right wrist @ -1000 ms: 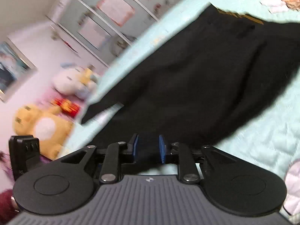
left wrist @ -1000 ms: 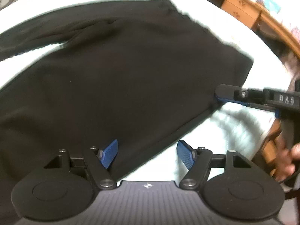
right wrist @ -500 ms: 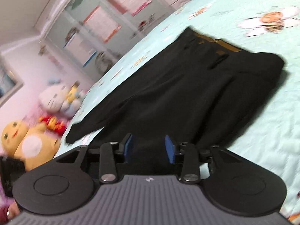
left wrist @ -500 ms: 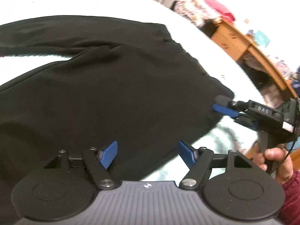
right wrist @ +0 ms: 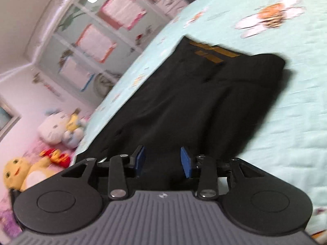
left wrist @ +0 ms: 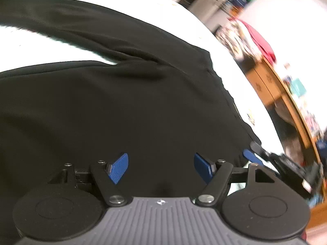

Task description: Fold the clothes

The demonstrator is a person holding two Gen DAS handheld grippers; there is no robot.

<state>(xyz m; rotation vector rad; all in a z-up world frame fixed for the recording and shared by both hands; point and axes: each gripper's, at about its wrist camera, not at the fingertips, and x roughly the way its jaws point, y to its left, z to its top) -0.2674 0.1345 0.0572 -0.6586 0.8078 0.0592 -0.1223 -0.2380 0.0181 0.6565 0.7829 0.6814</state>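
Writing: none could be read; a small white mark sat on each gripper's ribbed grey housing, and ochre bars on the trousers' waistband (right wrist: 212,51) were too blurred to make out as letters.
Garment: black trousers (right wrist: 184,106), matte and smooth, lay flat on the bed, two legs parting toward the far side in the left wrist view (left wrist: 143,106).
Waistband: the ochre strip and a shorter patch under it ran across the far end, seen from the right wrist.
Bed cover: pale aqua quilt (right wrist: 296,122), stitched in fine rows, printed with white and orange flowers.
Left gripper (left wrist: 161,168): jaws spread wide above the black cloth, ribbed blue pads (left wrist: 118,168) gripping nothing.
Right gripper (right wrist: 163,161): jaws partly apart, blue pads (right wrist: 186,161) standing either side of the trouser edge; whether they pressed it could not be told.
Right gripper, other view: its blue tip (left wrist: 250,156) sat at the trouser edge.
Toys: plush figures, one yellow (right wrist: 22,173), one white (right wrist: 59,130), soft and rounded, lay beyond the bed.
Furniture: curved orange-brown wooden unit (left wrist: 271,94); white glazed cupboard (right wrist: 87,38).
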